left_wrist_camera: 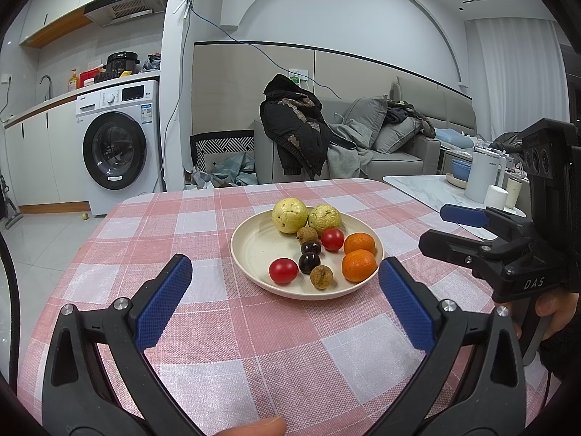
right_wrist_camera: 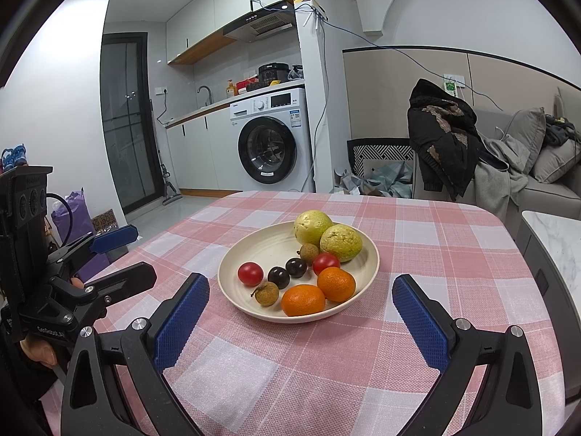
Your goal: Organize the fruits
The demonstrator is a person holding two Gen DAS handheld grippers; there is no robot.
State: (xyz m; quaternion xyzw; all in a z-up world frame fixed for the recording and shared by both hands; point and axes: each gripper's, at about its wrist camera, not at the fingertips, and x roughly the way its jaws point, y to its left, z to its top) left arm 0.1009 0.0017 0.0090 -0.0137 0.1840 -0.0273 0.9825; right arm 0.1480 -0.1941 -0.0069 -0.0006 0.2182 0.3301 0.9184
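The left black gripper with blue ribbed pads point(left_wrist_camera: 285, 276) is spread wide, holding nothing, its fingers hanging just above the cloth near the front of the plate; one blue pad point(left_wrist_camera: 165, 305) sits at the left, the other close beside the plate's right rim. The right black gripper with blue ribbed pads point(right_wrist_camera: 300, 292) is likewise wide apart and empty, its pads flanking the near edge of the plate without touching it. In the left wrist view the right gripper also shows at the far right, gripped by a hand point(left_wrist_camera: 555, 314).

The round cream-coloured plate point(right_wrist_camera: 254, 250) rests on the pink and white checked tablecloth point(right_wrist_camera: 326, 363), and all the fruit lies in it: two yellow-green guavas point(right_wrist_camera: 312, 227) side by side at the far edge, two orange mandarins point(right_wrist_camera: 303, 299) touching at the near right, two red cherry tomatoes point(right_wrist_camera: 250, 273), two dark purple cherries point(right_wrist_camera: 279, 277) in the middle, and two small brown longans point(right_wrist_camera: 267, 293).

Beyond the table stand a white front-loading washing machine point(right_wrist_camera: 270, 141) under a kitchen counter, and to the right a grey sofa point(left_wrist_camera: 399, 145) with a black jacket point(left_wrist_camera: 294, 127) draped over it
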